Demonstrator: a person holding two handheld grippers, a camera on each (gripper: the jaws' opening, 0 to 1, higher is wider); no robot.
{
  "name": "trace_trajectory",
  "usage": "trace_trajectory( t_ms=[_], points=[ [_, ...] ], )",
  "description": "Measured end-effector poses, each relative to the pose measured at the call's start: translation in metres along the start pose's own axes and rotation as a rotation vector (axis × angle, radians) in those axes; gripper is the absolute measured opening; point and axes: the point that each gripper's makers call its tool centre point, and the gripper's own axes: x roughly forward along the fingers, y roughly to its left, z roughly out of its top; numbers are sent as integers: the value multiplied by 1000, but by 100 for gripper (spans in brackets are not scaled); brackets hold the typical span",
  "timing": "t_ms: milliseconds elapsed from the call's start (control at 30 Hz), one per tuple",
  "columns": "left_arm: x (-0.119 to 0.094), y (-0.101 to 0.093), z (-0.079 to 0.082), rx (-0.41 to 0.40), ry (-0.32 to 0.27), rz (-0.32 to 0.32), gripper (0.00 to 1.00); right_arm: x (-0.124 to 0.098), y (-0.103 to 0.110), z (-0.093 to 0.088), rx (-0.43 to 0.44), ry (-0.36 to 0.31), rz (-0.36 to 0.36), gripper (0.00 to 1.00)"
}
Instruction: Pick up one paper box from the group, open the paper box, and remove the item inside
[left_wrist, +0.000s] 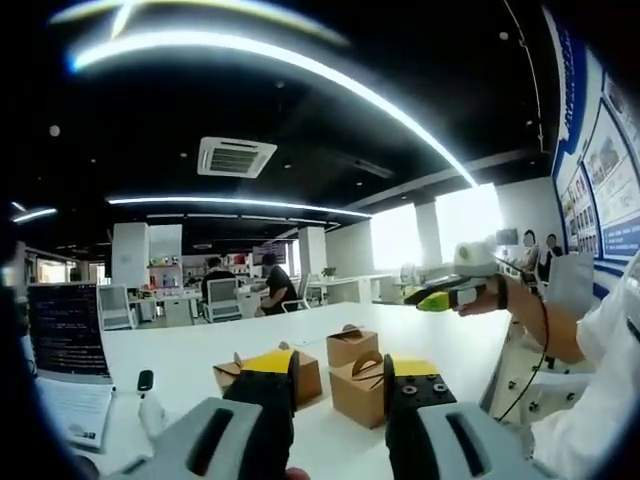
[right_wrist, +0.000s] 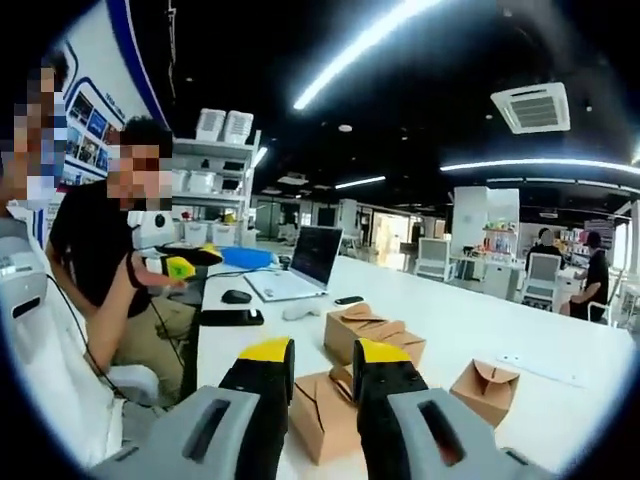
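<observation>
Three brown paper boxes stand grouped on the white table (left_wrist: 180, 350): one at the back (left_wrist: 352, 345), one on the left (left_wrist: 307, 375), one at the front (left_wrist: 358, 393). My left gripper (left_wrist: 340, 378) hovers just short of them, jaws wide apart with nothing between. A hand holds my right gripper (left_wrist: 445, 293) up at the right, above the table edge. In the right gripper view, the right gripper (right_wrist: 322, 362) hangs over the nearest box (right_wrist: 322, 418), jaws apart and holding nothing. A second box (right_wrist: 375, 328) and a smaller third (right_wrist: 485, 385) lie beyond.
A laptop (left_wrist: 65, 330) and papers (left_wrist: 70, 410) sit at the table's left end. From the other side I see the laptop (right_wrist: 305, 262), a mouse (right_wrist: 236, 296) and a phone (right_wrist: 232, 317). A seated person (right_wrist: 100, 260) holds another gripper. People sit at far desks.
</observation>
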Motion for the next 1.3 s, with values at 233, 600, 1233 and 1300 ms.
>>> trace_trajectory(
  t_ms=[233,600,1233,1300],
  points=[
    [0,-2,2,2,-6,-3,35,-13,4,1,22,-19,-30,25],
    [0,-4,2,1,-9,-6,35,-34,4,-6,37,-31,-85,24],
    [4,-8,3,-8,-14,-30,34,-62,6,-18,22,-31,-177,24],
    [4,-8,3,-4,-13,-29,34,-65,6,-21,15,-25,-183,24]
  ],
)
